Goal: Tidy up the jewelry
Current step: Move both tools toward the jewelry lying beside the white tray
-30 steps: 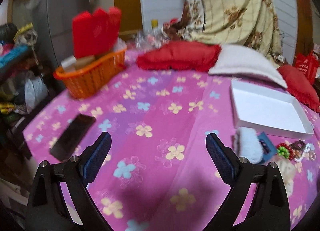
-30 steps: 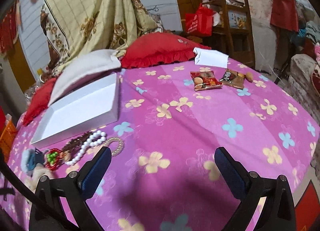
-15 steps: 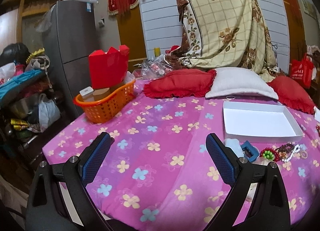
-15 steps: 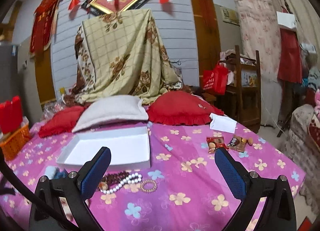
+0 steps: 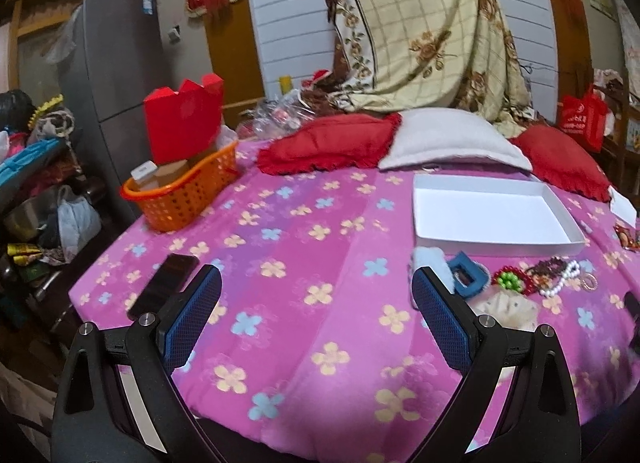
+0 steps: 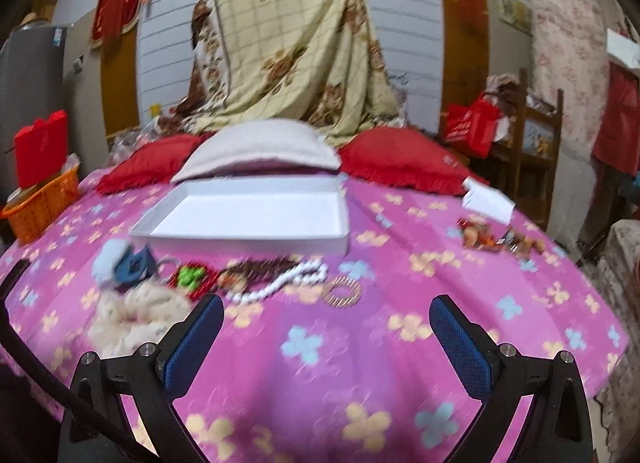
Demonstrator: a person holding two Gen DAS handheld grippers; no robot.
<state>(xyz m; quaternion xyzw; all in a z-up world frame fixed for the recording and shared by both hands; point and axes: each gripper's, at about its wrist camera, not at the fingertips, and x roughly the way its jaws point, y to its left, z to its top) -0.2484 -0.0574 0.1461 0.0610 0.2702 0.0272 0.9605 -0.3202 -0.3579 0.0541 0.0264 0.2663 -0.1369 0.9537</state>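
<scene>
Left claw [image 5: 316, 315] gapes wide, holding nothing, above the pink flowered tabletop [image 5: 320, 263]. Right claw [image 6: 326, 337] likewise wide open and empty. Jewelry lies loose at 11 o'clock of the right claw: white bead strand [image 6: 280, 283], gold bangle [image 6: 343, 292], red-green bracelet [image 6: 190, 278]. White tray [image 6: 248, 219] sits just beyond, at 12 o'clock. Phone [image 5: 162, 285] at the left claw's 10 o'clock.

No text can be read. The red bag [image 5: 582, 119] at the far right carries white print too small to make out, and the sticker on the grey fridge [image 5: 116, 59] at the far left is illegible.
</scene>
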